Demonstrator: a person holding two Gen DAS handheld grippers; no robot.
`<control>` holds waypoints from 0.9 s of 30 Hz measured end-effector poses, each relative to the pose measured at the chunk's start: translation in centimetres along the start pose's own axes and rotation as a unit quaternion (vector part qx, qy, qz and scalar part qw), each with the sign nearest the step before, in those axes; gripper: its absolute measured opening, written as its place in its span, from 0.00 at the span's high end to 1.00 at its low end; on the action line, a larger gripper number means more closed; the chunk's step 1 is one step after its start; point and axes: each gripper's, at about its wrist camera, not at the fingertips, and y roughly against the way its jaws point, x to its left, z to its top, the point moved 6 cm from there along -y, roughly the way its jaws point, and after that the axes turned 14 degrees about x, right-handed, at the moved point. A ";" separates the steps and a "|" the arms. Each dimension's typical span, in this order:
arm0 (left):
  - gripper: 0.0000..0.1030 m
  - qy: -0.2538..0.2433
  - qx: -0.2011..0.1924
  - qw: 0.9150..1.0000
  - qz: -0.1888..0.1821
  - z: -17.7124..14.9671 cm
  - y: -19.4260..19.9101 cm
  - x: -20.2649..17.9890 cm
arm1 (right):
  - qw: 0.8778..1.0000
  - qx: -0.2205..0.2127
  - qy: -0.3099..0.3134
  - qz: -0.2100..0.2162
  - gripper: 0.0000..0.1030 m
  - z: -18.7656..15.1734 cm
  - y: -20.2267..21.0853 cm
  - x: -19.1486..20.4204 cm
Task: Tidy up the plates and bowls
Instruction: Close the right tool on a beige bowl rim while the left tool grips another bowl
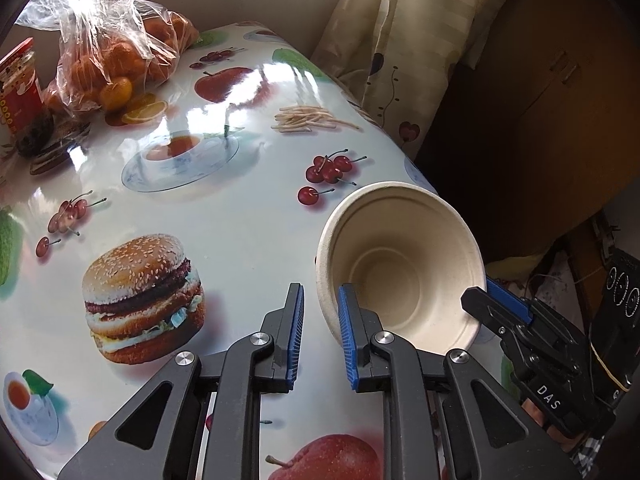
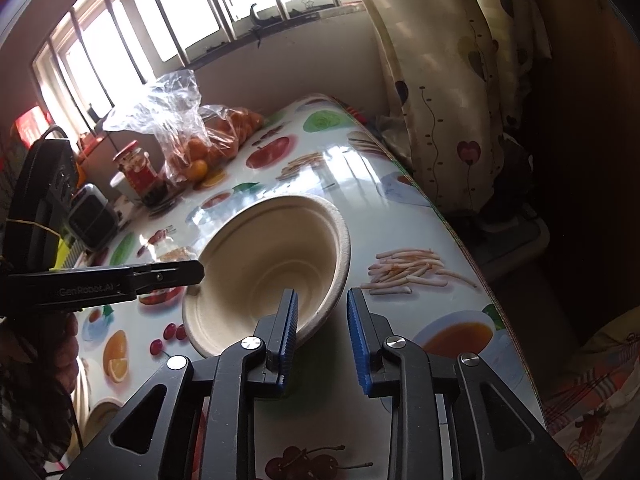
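A single pale paper-pulp bowl point(image 1: 400, 264) point(image 2: 264, 248) is near the right edge of the table point(image 1: 248, 208), which has a glossy food-print cloth. My left gripper point(image 1: 322, 292) straddles the bowl's left rim, with one blue pad inside and the other outside. In the right wrist view it shows side-on as a black finger at that rim point(image 2: 200, 272). My right gripper point(image 2: 322, 300) straddles the opposite rim, left pad inside, right pad outside. In the left wrist view it point(image 1: 486, 296) looks clamped on the lip. The bowl holds nothing.
A clear bag of oranges point(image 1: 120, 68) and a red-labelled jar point(image 2: 138, 168) stand at the far left of the table. A small dark device point(image 2: 90, 216) is near them. Pale dishes point(image 2: 86, 396) peek in at lower left. A patterned curtain point(image 1: 400, 40) hangs beyond the table's right edge.
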 end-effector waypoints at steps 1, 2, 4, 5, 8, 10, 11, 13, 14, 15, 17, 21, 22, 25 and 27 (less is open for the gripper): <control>0.83 0.000 0.000 1.000 -0.001 0.0 0.0 0.0 | 1.000 0.000 0.000 0.000 0.77 0.0 0.0 0.0; 0.83 0.000 -0.001 1.000 -0.001 0.0 0.0 0.0 | 1.000 0.000 0.000 0.000 0.79 0.0 -0.1 0.0; 0.83 0.000 -0.003 1.000 -0.003 0.1 0.1 -0.1 | 1.000 0.000 0.001 0.000 0.79 0.0 -0.1 0.0; 0.83 0.000 -0.004 1.000 -0.004 0.1 0.2 -0.2 | 1.000 0.000 0.001 0.001 0.79 0.0 -0.1 0.1; 0.83 -0.003 -0.006 1.000 -0.008 0.1 0.4 -0.3 | 1.000 0.000 0.001 0.003 0.79 0.1 -0.1 0.1; 0.83 -0.004 -0.007 1.000 -0.007 0.1 0.5 -0.4 | 1.000 0.000 0.001 0.003 0.79 0.1 -0.1 0.1; 0.83 -0.004 -0.007 1.000 -0.007 0.1 0.5 -0.4 | 1.000 0.000 0.001 0.002 0.79 0.1 -0.1 0.0; 0.83 -0.001 -0.006 1.000 -0.010 0.1 0.4 -0.4 | 1.000 0.001 -0.002 0.003 0.79 0.1 -0.1 -0.1; 0.83 0.001 -0.005 1.000 -0.007 0.1 0.3 -0.3 | 1.000 0.001 -0.003 0.002 0.79 0.1 -0.1 -0.1; 0.83 0.003 -0.004 1.000 -0.005 0.2 0.2 -0.2 | 1.000 0.002 -0.003 0.003 0.79 0.1 -0.1 -0.1; 0.83 0.005 0.001 1.000 -0.008 0.1 -0.1 -0.1 | 1.000 0.002 -0.004 0.004 0.79 0.0 -0.1 -0.1; 0.83 0.006 0.003 1.000 -0.011 0.2 -0.4 -0.2 | 1.000 0.002 -0.003 0.004 0.79 0.0 -0.1 -0.2; 0.84 0.006 0.002 1.000 -0.012 0.2 -0.4 -0.2 | 1.000 0.003 -0.003 0.004 0.79 0.0 -0.1 -0.2; 0.91 0.008 0.000 1.000 -0.009 0.3 -0.5 -0.2 | 1.000 0.004 -0.005 0.005 0.79 0.0 -0.1 -0.2; 0.92 0.010 0.000 1.000 -0.011 0.3 -0.5 -0.1 | 1.000 0.005 -0.007 0.006 0.79 -0.1 -0.1 -0.3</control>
